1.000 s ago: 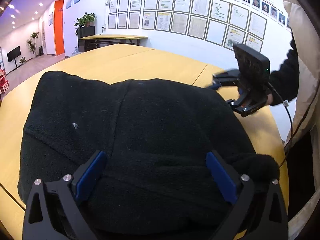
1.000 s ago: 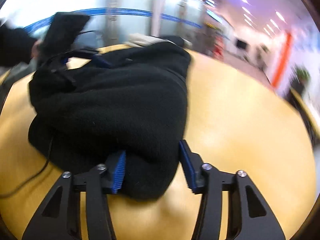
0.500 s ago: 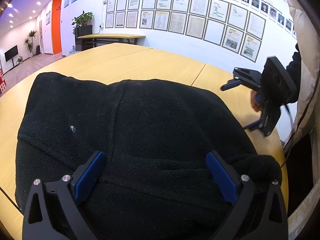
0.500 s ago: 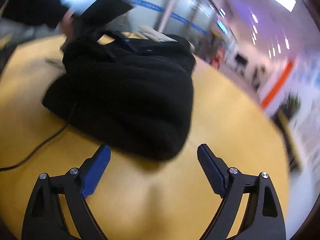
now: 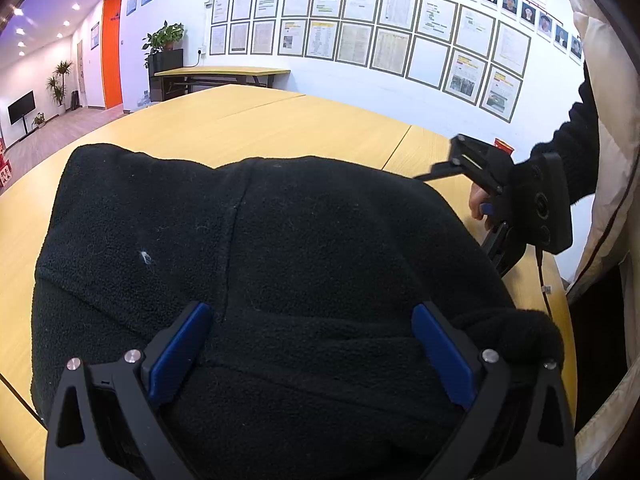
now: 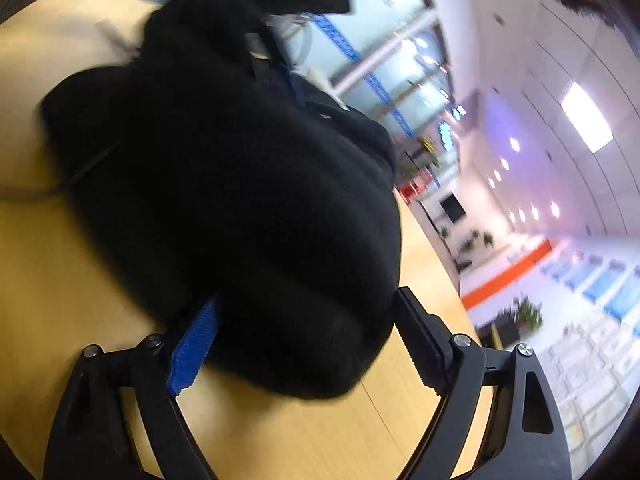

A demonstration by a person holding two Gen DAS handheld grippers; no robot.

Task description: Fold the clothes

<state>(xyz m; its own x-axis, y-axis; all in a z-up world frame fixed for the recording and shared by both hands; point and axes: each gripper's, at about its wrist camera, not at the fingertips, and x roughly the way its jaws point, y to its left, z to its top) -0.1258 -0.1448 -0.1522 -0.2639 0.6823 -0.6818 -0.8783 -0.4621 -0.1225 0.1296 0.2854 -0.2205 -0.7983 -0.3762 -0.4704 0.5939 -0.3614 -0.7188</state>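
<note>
The left gripper (image 5: 312, 354) has its blue fingers (image 5: 180, 350) spread wide, resting on the black fleece garment (image 5: 260, 248) without pinching it. The right gripper (image 6: 304, 344), at 3 o'clock in the left view, also stands wide apart, straddling the bundle's edge. The garment lies folded in a heap on the yellow table (image 5: 280, 120).

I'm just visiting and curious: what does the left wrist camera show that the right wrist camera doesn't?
Only the left wrist view shows the papers on the wall, the person's sleeve, and the right gripper from outside, beside the garment. Only the right wrist view, which is blurred, shows ceiling lights and the cable by the fleece. Both show the black fleece on the yellow table, with open fingers around its edge.
</note>
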